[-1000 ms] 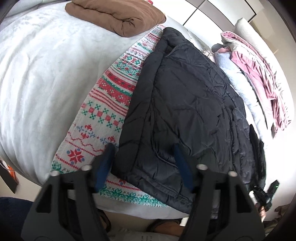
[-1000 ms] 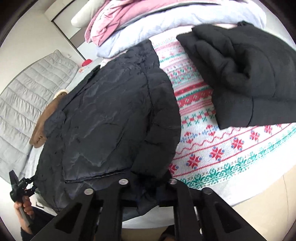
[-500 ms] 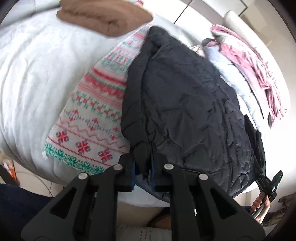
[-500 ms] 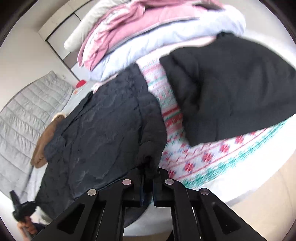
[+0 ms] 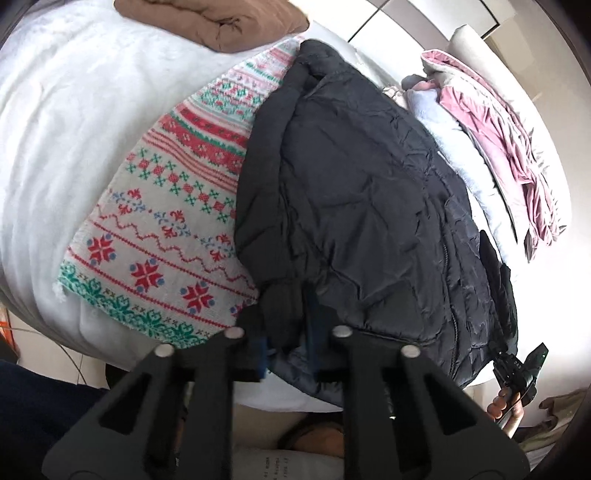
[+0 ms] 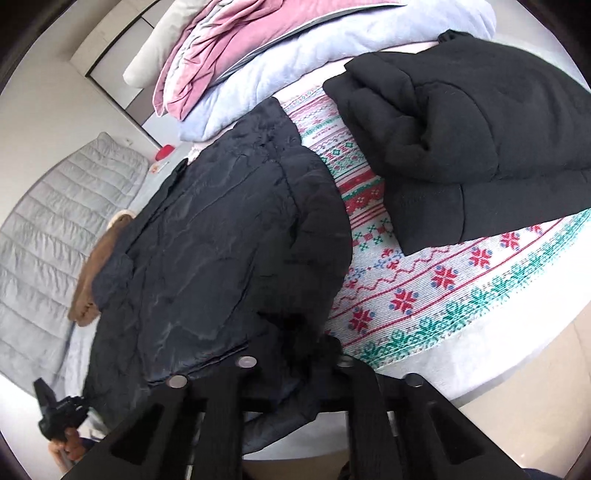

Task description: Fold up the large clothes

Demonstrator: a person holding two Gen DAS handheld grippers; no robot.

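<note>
**Both grippers pinch the hem of the dark jacket at the bed's near edge**

One dark navy quilted puffer jacket (image 5: 354, 206) lies spread lengthwise on a red-and-green patterned knit blanket (image 5: 155, 236) across the white bed (image 5: 55, 122), its hem overhanging the near edge. The left gripper (image 5: 286, 332) is closing its jaws, a hem fold pressed between them. The right gripper (image 6: 291, 354) is clamped nearly closed on the hem's other corner. One folded brown garment (image 5: 221, 18) sits at the far edge; one folded black fleece garment (image 6: 461, 140) lies rightward; pink and pale-blue bedding (image 6: 258, 62) is heaped behind.
</note>
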